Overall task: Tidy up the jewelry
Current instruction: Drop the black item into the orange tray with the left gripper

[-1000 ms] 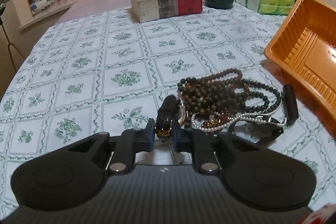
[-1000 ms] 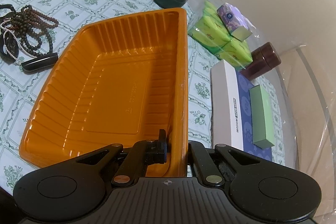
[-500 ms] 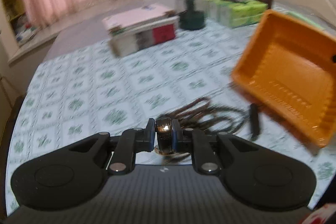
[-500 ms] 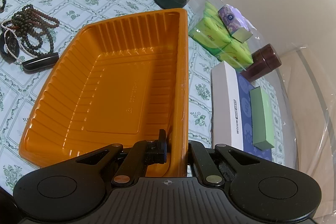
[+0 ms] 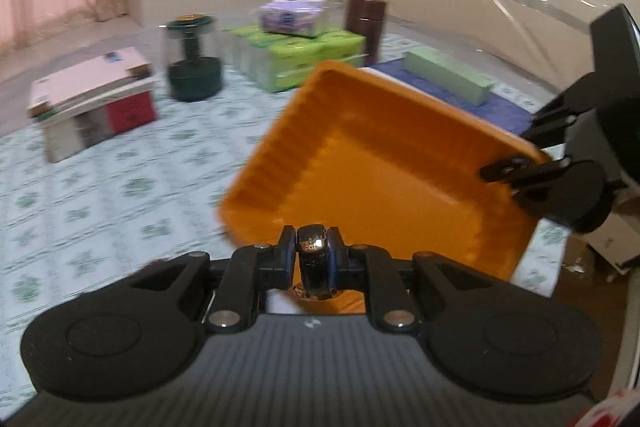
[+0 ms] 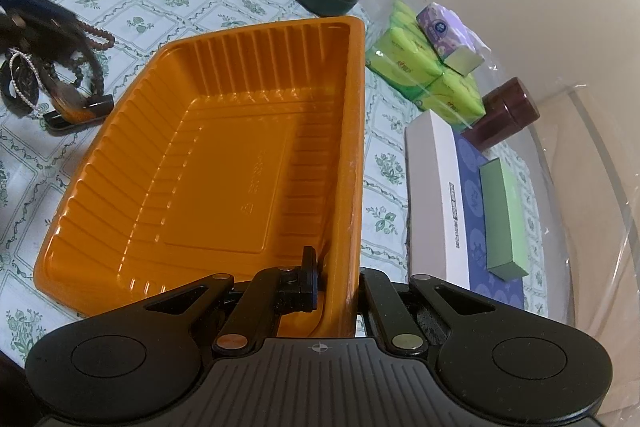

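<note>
My left gripper (image 5: 311, 243) is shut on a black-strapped watch (image 5: 314, 261) and holds it up over the near corner of the orange tray (image 5: 288, 163); the view is motion-blurred. My right gripper (image 6: 334, 279) is shut on the tray's (image 6: 224, 179) right rim, one finger inside and one outside. It also shows at the right of the left wrist view, where the right gripper (image 5: 516, 171) pinches that rim. The tray holds nothing. Dark bead strands (image 6: 86, 39) and a pearl strand (image 6: 24, 75) lie in a heap left of the tray, partly behind a dark blur.
On the flowered tablecloth stand a stack of books (image 5: 92, 99), a glass dome on a dark green base (image 5: 192, 67), green tissue packs (image 5: 296, 59), a brown canister (image 5: 366, 23) and a green box (image 6: 502, 215) on a white-and-blue box (image 6: 440, 187).
My left gripper has lifted the watch off the jewelry heap and swung it right, up over the tray's corner. The right gripper and the tray have not moved.
</note>
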### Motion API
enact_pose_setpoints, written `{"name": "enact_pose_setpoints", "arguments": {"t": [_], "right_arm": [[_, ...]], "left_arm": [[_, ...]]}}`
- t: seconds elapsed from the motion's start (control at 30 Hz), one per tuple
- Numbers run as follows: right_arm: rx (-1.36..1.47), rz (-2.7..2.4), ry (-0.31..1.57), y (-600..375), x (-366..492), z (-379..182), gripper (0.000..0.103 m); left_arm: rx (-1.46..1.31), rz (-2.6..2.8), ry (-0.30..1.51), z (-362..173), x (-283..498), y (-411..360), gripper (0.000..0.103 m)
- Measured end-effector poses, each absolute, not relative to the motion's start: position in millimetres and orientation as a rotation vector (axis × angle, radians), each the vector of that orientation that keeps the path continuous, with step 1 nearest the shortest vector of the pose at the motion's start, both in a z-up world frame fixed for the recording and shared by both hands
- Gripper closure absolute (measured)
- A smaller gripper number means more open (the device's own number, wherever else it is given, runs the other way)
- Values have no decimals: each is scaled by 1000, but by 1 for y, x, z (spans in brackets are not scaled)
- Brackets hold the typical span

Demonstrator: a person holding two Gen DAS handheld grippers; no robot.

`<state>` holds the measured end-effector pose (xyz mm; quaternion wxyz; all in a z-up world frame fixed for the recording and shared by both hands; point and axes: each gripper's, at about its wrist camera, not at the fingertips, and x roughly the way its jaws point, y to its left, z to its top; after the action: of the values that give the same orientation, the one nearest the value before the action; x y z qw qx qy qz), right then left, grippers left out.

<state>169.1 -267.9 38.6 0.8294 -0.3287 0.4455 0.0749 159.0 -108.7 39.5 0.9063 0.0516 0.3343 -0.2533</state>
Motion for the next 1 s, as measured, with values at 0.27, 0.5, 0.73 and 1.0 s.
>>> {"name": "enact_pose_setpoints", "arguments": {"t": [0.27,0.5,0.73,1.0], "right_arm": [[-685,162,944,-270,168,38,100],[-669,171,948,-272,168,37,100],[-668,163,946,-272,167,36,100],[-661,159,945,-273,165,36,100]], "left_arm": [[101,-610,743,19,161,-139,89],[86,-648,763,6,159,-152,77],[71,-545,713,17,152,-118,69],[75,-248,691,7,131,-29,68]]}}
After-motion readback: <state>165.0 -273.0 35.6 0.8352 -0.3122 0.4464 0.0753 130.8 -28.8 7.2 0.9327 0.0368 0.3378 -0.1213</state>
